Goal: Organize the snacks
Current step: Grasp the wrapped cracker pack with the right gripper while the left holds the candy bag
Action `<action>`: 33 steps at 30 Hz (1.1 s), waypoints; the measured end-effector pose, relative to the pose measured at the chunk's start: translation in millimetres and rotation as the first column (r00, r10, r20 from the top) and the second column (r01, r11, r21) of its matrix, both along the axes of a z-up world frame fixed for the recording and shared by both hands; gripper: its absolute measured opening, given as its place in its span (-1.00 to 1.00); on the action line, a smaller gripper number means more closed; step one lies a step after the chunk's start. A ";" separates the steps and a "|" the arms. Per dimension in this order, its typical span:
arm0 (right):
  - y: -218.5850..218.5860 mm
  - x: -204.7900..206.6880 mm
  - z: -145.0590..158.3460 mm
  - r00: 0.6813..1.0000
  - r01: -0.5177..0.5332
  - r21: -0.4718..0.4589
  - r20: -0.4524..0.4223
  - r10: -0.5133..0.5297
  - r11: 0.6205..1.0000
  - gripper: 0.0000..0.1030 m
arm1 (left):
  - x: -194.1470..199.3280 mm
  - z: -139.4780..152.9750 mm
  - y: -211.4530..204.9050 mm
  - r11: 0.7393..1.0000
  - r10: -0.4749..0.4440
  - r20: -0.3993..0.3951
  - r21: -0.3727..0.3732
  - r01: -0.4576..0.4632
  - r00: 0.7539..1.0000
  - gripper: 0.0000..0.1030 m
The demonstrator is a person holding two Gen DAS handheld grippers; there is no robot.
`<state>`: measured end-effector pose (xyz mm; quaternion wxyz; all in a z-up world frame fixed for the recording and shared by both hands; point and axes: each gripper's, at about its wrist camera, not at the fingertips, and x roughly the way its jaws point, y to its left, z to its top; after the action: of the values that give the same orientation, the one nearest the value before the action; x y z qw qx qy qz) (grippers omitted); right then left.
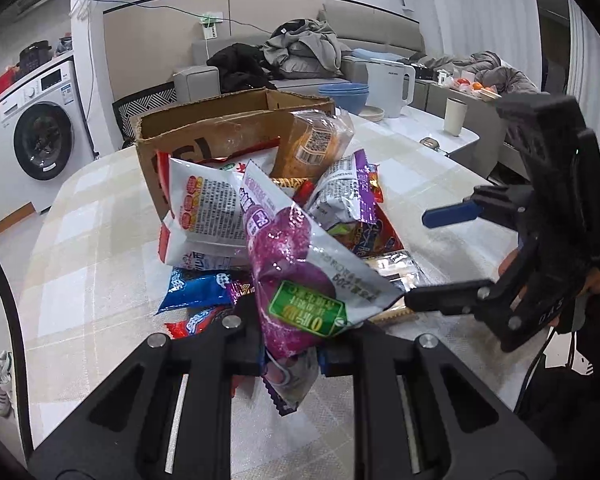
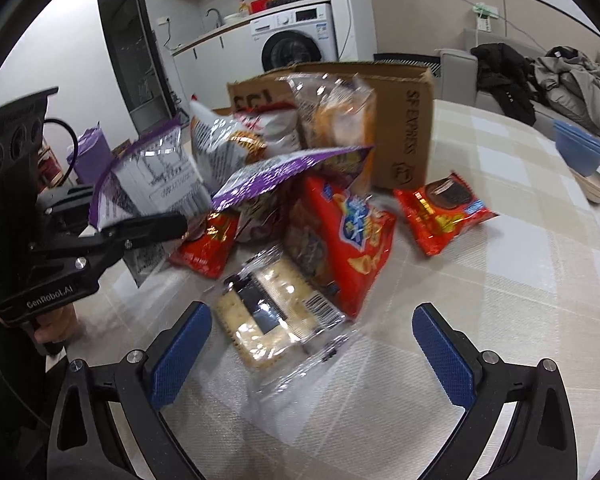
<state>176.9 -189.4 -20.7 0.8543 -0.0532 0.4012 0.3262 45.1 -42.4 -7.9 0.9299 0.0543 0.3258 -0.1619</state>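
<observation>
A pile of snack packs lies on the checked table [image 1: 100, 240] in front of an open cardboard box [image 1: 220, 132]. My left gripper [image 1: 290, 354] is shut on a purple and white snack bag [image 1: 296, 276], which hangs lifted above the pile. The same bag [image 2: 152, 176] shows at the left of the right wrist view. My right gripper [image 2: 312, 354] stands open, its blue pads [image 2: 180, 352] wide apart. It hovers low over a clear cracker pack [image 2: 272, 308] without touching it. A red chip bag [image 2: 340, 240] leans beside the crackers. A red cookie pack [image 2: 444, 210] lies apart, right of the box.
A white kettle [image 1: 392, 80], a cup [image 1: 455, 116] and stacked blue bowls [image 1: 344, 96] stand at the table's far end. A washing machine [image 1: 40, 136] is off the left edge. A sofa [image 1: 300, 68] with heaped clothes is behind the table.
</observation>
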 end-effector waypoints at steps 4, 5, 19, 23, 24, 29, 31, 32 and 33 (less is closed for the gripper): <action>10.0 2.7 -10.5 0.999 -0.026 -0.007 -0.040 0.026 1.000 1.00 | -5.6 0.4 12.0 1.000 0.012 -0.006 -0.016 -0.012 1.000 -0.73; 12.3 2.9 -11.7 0.998 -0.033 -0.010 -0.044 0.033 0.999 1.00 | -7.8 0.6 15.0 1.000 0.013 -0.006 -0.018 -0.013 1.000 -0.73; 52.6 -24.6 -17.0 0.985 -0.174 -0.034 -0.023 0.174 0.984 0.99 | -8.1 4.3 25.4 0.999 0.011 -0.016 -0.045 -0.012 1.000 -0.73; 67.9 -24.3 -17.6 0.986 -0.169 -0.069 -0.012 0.169 0.983 0.99 | -4.9 5.3 28.0 0.999 0.012 -0.022 -0.048 -0.013 1.000 -0.73; 71.3 -23.3 -17.5 0.985 -0.172 -0.067 -0.014 0.171 0.983 0.99 | -4.7 5.5 29.3 0.999 0.014 -0.022 -0.051 -0.015 1.000 -0.73; 87.6 -16.8 -11.9 0.984 -0.177 -0.075 0.015 0.179 0.981 0.99 | -6.0 8.2 32.3 0.998 0.019 -0.021 -0.055 -0.020 1.000 -0.73; 95.3 -11.7 -10.7 0.981 -0.194 -0.094 -0.002 0.194 0.977 0.99 | -5.9 7.8 33.7 0.998 0.023 -0.021 -0.058 -0.024 1.000 -0.73; 98.0 -10.5 -11.9 0.980 -0.201 -0.104 -0.009 0.201 0.974 0.99 | -5.8 7.2 34.6 0.998 0.024 -0.023 -0.059 -0.025 0.999 -0.73; 100.9 -5.8 -14.4 0.979 -0.206 -0.120 -0.016 0.205 0.971 0.99 | -5.9 7.1 35.6 0.998 0.027 -0.024 -0.061 -0.028 0.999 -0.73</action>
<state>171.2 -88.5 -35.1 0.8104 -0.1456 0.4140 0.3881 39.2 -6.9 -0.8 0.9295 0.0196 0.3320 -0.1597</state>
